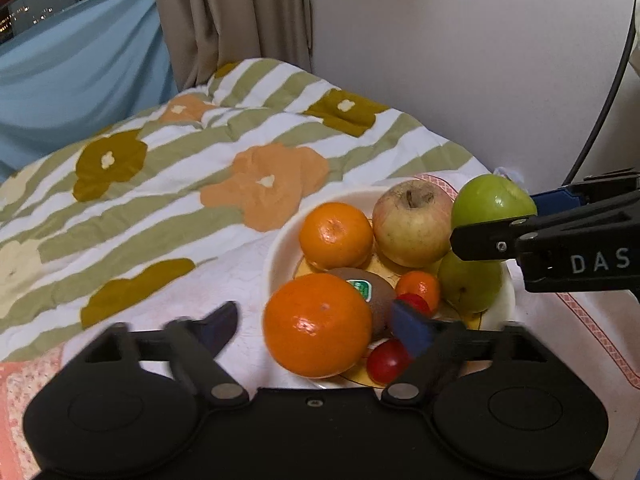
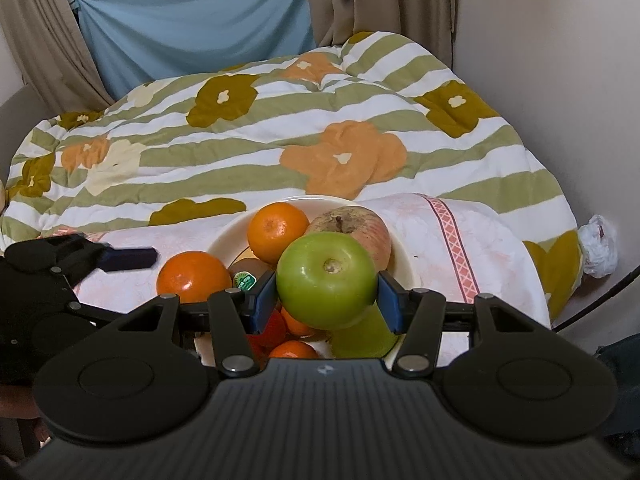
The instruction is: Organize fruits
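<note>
Right gripper [image 2: 327, 298] pinches the green apple [image 2: 326, 280] between its pads, above the plate [image 2: 404, 256]; left gripper [image 1: 316, 322] spread wide, big orange [image 1: 318, 324] loose between its fingers.

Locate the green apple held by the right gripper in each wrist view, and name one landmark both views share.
Left wrist view: green apple at the right edge, above the bowl, partly behind a black finger.
Right wrist view: centre, clamped between the blue fingers.
Shared landmark: the stickered kiwi in the bowl.

Black tool [image 2: 326, 300], blue pads [image 2: 264, 300], silver screws.
</note>
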`<act>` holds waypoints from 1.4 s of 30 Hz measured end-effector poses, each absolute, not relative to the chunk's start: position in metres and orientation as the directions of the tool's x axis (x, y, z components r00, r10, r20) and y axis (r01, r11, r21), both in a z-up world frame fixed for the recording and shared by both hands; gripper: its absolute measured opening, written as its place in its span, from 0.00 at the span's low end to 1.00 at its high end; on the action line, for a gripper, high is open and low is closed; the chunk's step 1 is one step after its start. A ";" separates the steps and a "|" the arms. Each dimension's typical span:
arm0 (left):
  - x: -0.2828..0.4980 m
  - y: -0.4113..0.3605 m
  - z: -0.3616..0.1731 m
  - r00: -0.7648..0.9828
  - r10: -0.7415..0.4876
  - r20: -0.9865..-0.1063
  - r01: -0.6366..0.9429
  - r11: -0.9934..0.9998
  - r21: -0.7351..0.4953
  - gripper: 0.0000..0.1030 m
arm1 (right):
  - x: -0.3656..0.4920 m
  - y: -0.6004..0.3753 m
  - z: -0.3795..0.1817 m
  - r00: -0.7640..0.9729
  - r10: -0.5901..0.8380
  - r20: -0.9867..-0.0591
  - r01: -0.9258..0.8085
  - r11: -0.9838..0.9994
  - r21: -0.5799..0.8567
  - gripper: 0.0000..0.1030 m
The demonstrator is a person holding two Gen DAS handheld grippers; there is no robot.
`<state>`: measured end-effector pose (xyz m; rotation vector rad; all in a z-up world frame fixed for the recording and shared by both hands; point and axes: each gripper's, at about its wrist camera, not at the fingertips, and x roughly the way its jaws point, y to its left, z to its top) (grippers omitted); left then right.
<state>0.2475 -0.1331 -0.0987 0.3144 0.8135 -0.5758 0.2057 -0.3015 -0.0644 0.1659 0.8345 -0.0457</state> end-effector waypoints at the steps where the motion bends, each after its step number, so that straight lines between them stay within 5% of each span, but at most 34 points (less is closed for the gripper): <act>1: 0.246 -0.131 -0.098 0.552 -0.358 -0.753 0.589 0.807 0.048 0.90 | 0.207 -0.300 -0.065 0.671 0.027 -0.741 0.103 0.986 0.129 0.66; 26: 0.218 -0.075 -0.091 0.589 -0.249 -0.769 0.464 0.883 0.069 0.91 | 0.238 -0.253 -0.091 0.680 0.047 -0.732 -0.003 0.998 0.062 0.67; 28: 0.216 -0.074 -0.091 0.593 -0.246 -0.767 0.461 0.884 0.072 0.91 | 0.235 -0.251 -0.089 0.700 0.025 -0.714 -0.001 0.999 0.034 0.74; 42: 0.176 -0.092 -0.056 0.700 -0.140 -0.700 0.311 0.942 0.123 0.91 | 0.196 -0.273 -0.053 0.740 0.092 -0.666 -0.113 0.994 0.013 0.75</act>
